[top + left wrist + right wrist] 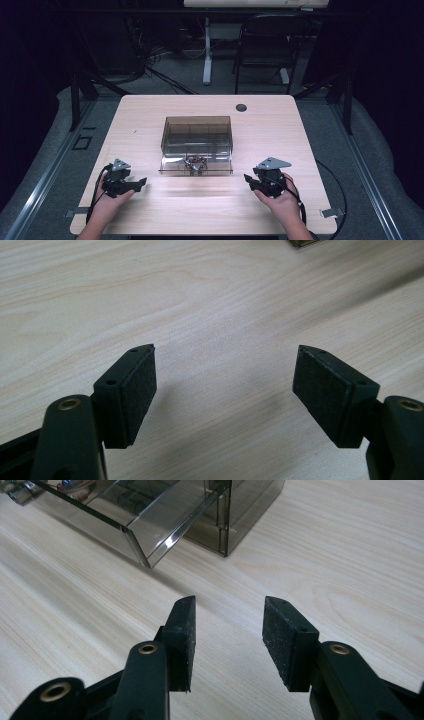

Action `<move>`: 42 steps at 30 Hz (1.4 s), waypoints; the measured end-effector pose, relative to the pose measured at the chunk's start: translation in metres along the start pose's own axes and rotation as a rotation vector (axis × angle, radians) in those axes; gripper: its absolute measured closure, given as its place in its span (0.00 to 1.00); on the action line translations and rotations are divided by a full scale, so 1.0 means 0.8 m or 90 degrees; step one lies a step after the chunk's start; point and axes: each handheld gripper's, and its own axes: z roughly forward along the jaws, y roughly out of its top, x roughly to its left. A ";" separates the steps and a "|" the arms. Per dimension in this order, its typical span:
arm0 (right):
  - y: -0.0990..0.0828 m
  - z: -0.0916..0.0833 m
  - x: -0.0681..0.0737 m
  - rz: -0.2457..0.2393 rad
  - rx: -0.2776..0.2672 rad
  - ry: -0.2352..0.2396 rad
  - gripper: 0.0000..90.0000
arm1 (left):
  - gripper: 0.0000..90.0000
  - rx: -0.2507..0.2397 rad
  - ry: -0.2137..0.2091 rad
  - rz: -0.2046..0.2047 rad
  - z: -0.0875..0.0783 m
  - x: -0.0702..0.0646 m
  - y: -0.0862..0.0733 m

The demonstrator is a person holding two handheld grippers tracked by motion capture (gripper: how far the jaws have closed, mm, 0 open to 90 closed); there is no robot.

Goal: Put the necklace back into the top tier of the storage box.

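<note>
A smoked clear plastic box [196, 135] sits in the middle of the counter [150, 107], with its drawer [196, 167] pulled out toward the person and a few small items [194, 164] lying in it; they are too small in the high view to say what they are, perhaps little metal parts. The left hand-held gripper [142, 182] rests on the counter near the front left, well apart from the box, its jaws spread wide with nothing between them. In its own view only bare wood lies ahead. The right hand-held gripper [247, 178] rests at the front right, jaws partly open and empty, and its own view looks toward the near corner of the drawer [135, 525].

The step in hand looks like the reach toward the open drawer. To do it well, the right hand-held gripper should come in low and level along the counter, so the jaws meet the drawer front squarely rather than on its corner. The left one would do best to steady the box body from the side, since a light plastic case will likely slide when the drawer is pushed or picked from. If an item is to be lifted out, come down from above with the jaws opened just past its width.
</note>
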 end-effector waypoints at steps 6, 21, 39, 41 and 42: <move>-0.006 0.007 0.003 0.009 0.006 0.013 0.64 | 0.29 -0.001 0.000 0.001 0.000 0.000 0.000; -0.014 0.022 0.017 -0.008 0.026 0.015 0.63 | 0.29 0.001 -0.004 0.003 -0.001 0.000 0.001; -0.017 0.032 0.015 0.002 0.043 0.015 0.62 | 0.29 -0.001 -0.004 0.002 0.001 0.000 0.001; -0.017 0.031 0.014 0.004 0.043 0.015 0.62 | 0.29 0.000 -0.006 0.002 0.001 0.000 0.001; -0.017 0.031 0.014 0.005 0.042 0.015 0.62 | 0.29 -0.001 -0.004 0.003 0.001 0.000 0.001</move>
